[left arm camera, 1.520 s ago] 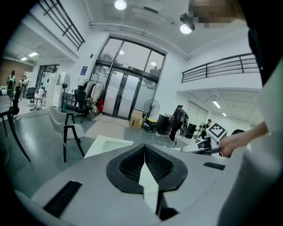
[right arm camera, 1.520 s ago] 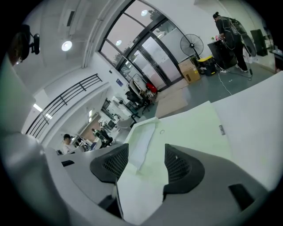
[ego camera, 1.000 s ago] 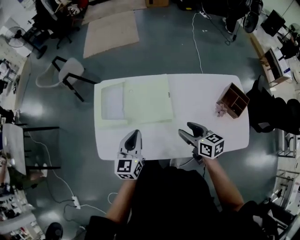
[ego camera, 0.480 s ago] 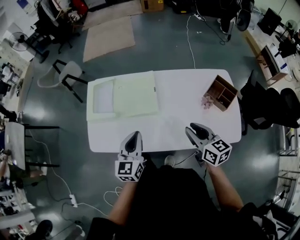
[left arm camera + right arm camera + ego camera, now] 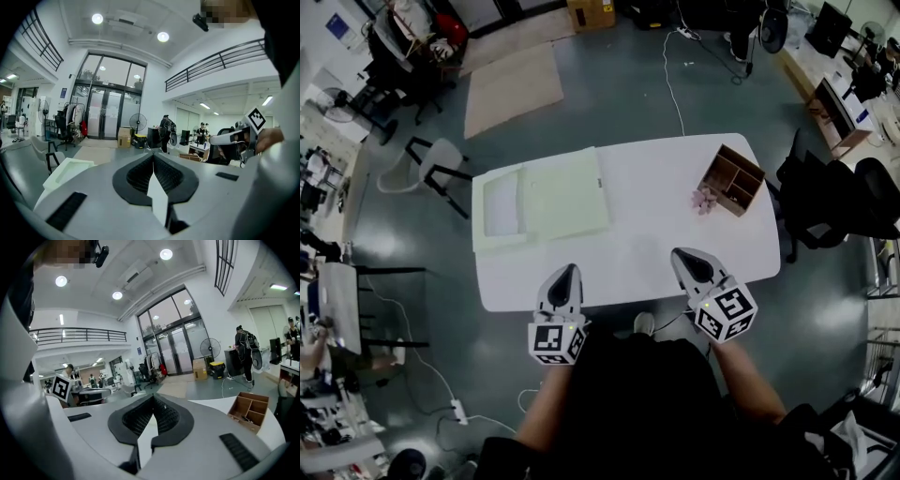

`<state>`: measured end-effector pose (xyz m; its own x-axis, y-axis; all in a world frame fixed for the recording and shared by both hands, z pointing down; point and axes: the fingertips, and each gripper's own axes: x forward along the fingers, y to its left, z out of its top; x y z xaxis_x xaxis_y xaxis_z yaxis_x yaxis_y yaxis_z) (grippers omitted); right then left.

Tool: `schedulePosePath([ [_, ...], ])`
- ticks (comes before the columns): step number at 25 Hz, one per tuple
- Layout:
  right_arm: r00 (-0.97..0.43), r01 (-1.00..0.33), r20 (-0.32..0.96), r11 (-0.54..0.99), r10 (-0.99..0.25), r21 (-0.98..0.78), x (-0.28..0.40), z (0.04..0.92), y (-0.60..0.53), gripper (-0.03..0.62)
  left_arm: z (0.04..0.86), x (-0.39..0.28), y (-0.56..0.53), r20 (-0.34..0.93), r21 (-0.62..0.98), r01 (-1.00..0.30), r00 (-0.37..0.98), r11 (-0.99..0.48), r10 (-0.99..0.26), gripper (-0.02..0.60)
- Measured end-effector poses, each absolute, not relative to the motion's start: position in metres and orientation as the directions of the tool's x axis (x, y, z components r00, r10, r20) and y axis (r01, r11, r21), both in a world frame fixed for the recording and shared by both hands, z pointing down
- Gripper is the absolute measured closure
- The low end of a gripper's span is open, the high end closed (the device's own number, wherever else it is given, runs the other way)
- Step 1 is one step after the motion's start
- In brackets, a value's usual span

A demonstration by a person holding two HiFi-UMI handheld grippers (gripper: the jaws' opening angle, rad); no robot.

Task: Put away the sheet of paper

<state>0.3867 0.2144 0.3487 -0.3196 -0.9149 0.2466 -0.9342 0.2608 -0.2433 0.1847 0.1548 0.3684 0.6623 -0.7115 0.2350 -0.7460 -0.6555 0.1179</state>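
Note:
A pale yellow-green sheet of paper point(image 5: 566, 192) lies flat on the left half of the white table point(image 5: 656, 234), beside a pale tray-like frame point(image 5: 501, 208) that shows again in the left gripper view point(image 5: 68, 169). My left gripper point(image 5: 566, 271) hovers at the table's near edge, well short of the sheet, with its jaws shut and nothing in them point(image 5: 153, 161). At the same edge, further right, my right gripper point(image 5: 685, 256) is also shut and empty point(image 5: 153, 405). Both point towards the far side of the table.
A small wooden organizer point(image 5: 733, 178) stands at the table's far right, with a pink item point(image 5: 704, 200) beside it. A chair point(image 5: 441, 155) stands off the left corner and black office chairs point(image 5: 839, 211) off the right. Cables run across the grey floor.
The right gripper's jaws have gone from open to shut with nothing between them. The head view has shifted, so the table sits a little higher and further left. The left gripper has hardly moved.

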Motion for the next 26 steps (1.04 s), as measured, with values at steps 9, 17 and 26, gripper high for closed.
schedulePosePath([
  [9, -0.269, -0.956, 0.237, 0.230, -0.934, -0.181, 0.392, 0.336, 0.207, 0.594, 0.362, 0.186, 0.142, 0.221, 0.113, -0.734, 0.676, -0.670, -0.703, 0.578],
  [17, -0.286, -0.954, 0.235, 0.252, -0.929, -0.164, 0.378, 0.328, 0.197, 0.595, 0.358, 0.174, 0.139, 0.216, 0.112, -0.742, 0.667, -0.661, -0.713, 0.578],
  [26, -0.294, -0.952, 0.238, 0.260, -0.926, -0.165, 0.373, 0.334, 0.202, 0.595, 0.371, 0.170, 0.149, 0.231, 0.131, -0.746, 0.663, -0.653, -0.712, 0.578],
])
